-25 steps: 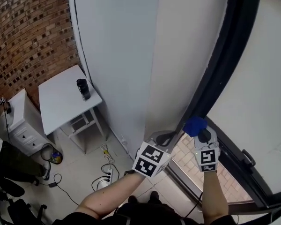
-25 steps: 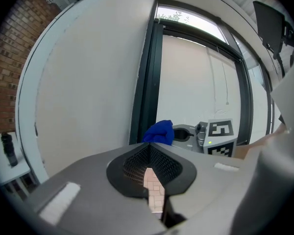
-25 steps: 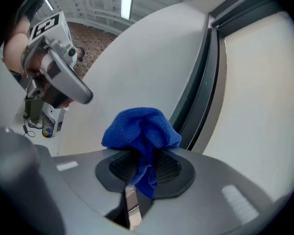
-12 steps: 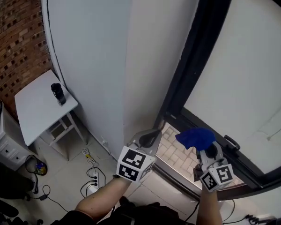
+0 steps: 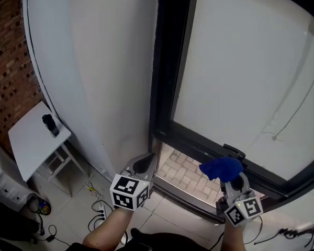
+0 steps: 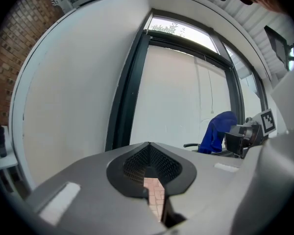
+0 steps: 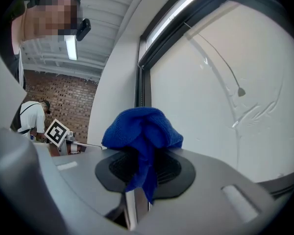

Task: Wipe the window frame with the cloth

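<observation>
Blue cloth (image 5: 221, 168) pinched, window frame (image 5: 199, 140) ahead
Right gripper (image 5: 233, 182) jaws clamp the bunched cloth; left gripper (image 5: 140, 166) jaws are pressed together, empty. The frame's bottom rail runs crosswise just beyond the cloth, nearer the right gripper.

There are two grippers: the left gripper (image 5: 142, 164) and the right gripper (image 5: 231, 183). There is one blue cloth (image 5: 221, 167), one window frame (image 5: 165, 61), one white bench (image 5: 31, 145) and one dark cup (image 5: 51, 124).
</observation>
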`<control>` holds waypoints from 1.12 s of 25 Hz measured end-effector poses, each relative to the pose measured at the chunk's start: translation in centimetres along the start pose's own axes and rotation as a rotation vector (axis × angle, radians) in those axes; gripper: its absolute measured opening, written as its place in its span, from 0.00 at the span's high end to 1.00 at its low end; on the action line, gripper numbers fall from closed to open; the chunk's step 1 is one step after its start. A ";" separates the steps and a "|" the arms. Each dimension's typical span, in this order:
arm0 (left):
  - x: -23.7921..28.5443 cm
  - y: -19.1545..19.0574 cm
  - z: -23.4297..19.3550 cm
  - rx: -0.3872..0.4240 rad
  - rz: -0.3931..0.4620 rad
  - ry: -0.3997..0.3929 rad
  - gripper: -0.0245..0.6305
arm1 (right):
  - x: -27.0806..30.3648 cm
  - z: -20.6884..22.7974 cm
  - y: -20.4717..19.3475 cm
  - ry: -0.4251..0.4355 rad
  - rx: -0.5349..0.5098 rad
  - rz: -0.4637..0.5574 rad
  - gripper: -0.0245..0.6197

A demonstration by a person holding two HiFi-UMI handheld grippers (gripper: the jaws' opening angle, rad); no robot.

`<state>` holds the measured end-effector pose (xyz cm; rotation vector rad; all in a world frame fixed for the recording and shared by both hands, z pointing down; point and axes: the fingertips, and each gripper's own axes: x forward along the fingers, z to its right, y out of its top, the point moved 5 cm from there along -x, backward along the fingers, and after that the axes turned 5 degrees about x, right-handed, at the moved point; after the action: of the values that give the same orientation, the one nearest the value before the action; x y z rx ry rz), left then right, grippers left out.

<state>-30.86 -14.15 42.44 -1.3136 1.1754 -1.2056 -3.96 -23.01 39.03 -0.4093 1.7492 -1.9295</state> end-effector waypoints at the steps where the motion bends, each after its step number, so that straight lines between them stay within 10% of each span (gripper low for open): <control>1: 0.3 -0.1 0.5 -0.001 -0.006 -0.002 0.97 | -0.5 0.5 -0.1 -0.005 0.006 -0.004 0.83; 13: 3.2 3.7 7.5 0.099 -0.088 -0.057 0.97 | -2.9 1.9 3.2 0.060 -0.038 0.024 0.83; 28: 6.5 19.1 2.0 0.158 0.031 -0.045 0.97 | 12.5 -3.1 22.9 0.217 -0.164 0.277 0.83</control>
<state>-29.38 -21.92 23.80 -1.1945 1.0428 -1.2152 -12.24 -28.41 14.69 -0.0085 1.9915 -1.6919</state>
